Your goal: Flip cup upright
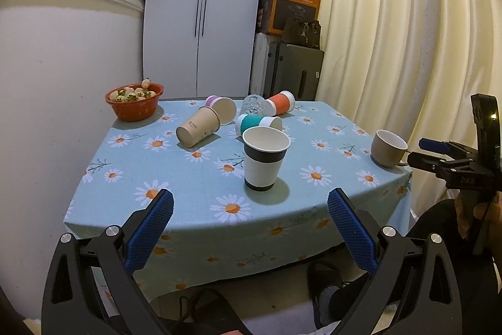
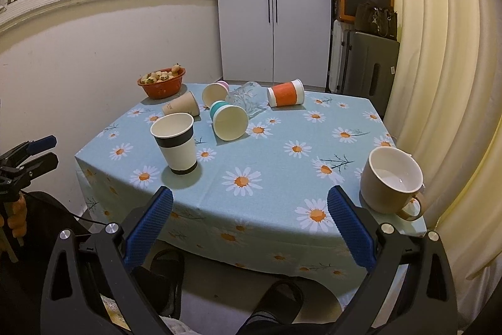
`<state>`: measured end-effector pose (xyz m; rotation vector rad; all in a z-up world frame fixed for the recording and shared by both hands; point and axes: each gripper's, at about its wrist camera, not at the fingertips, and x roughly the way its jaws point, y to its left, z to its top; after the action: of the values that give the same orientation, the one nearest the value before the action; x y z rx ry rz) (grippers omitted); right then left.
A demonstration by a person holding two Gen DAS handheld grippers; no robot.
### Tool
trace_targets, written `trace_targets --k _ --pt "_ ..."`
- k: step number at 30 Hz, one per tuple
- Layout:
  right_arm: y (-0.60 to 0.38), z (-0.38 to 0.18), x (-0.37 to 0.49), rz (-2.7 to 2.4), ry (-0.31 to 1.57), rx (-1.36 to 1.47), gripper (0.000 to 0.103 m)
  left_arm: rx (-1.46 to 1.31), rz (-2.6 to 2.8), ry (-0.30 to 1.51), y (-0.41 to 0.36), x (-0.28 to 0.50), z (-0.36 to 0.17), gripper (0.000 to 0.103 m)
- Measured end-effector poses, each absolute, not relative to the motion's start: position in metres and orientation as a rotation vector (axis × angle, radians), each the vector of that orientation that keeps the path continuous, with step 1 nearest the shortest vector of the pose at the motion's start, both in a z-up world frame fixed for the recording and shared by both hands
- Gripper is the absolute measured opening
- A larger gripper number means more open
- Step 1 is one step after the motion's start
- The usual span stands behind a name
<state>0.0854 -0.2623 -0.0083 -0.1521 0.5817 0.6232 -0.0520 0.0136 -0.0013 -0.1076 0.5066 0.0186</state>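
Note:
A white paper cup with a black band (image 1: pixel 266 158) stands upright near the table's front, also in the right wrist view (image 2: pixel 175 142). A beige mug (image 1: pixel 387 147) (image 2: pixel 390 180) stands upright at the right edge. Lying on their sides further back are a brown paper cup (image 1: pixel 197 131) (image 2: pixel 181 106), a purple-banded cup (image 1: pixel 222 109) (image 2: pixel 214 93), a teal-banded cup (image 1: pixel 258 123) (image 2: pixel 228 121), an orange-banded cup (image 1: pixel 281 102) (image 2: pixel 286 93) and a clear glass (image 1: pixel 253 105) (image 2: pixel 244 98). My left gripper (image 1: pixel 250 206) and right gripper (image 2: pixel 250 205) are open and empty, held over the table's front edge.
A red bowl of fruit (image 1: pixel 134 101) (image 2: pixel 162 82) sits at the back left corner of the daisy tablecloth (image 1: pixel 194 178). A white wall is left, a wardrobe and stacked boxes and suitcase (image 1: pixel 291 65) behind, curtains right. The right gripper shows at the left wrist view's right edge (image 1: pixel 451 159).

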Motion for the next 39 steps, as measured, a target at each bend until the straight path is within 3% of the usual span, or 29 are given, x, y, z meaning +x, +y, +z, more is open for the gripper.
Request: trace_targets --k 39 --pt "-0.2641 -0.0102 0.086 0.621 0.585 -0.16 0.098 -0.118 0.02 0.512 0.0129 -0.0517 -0.002 0.096"
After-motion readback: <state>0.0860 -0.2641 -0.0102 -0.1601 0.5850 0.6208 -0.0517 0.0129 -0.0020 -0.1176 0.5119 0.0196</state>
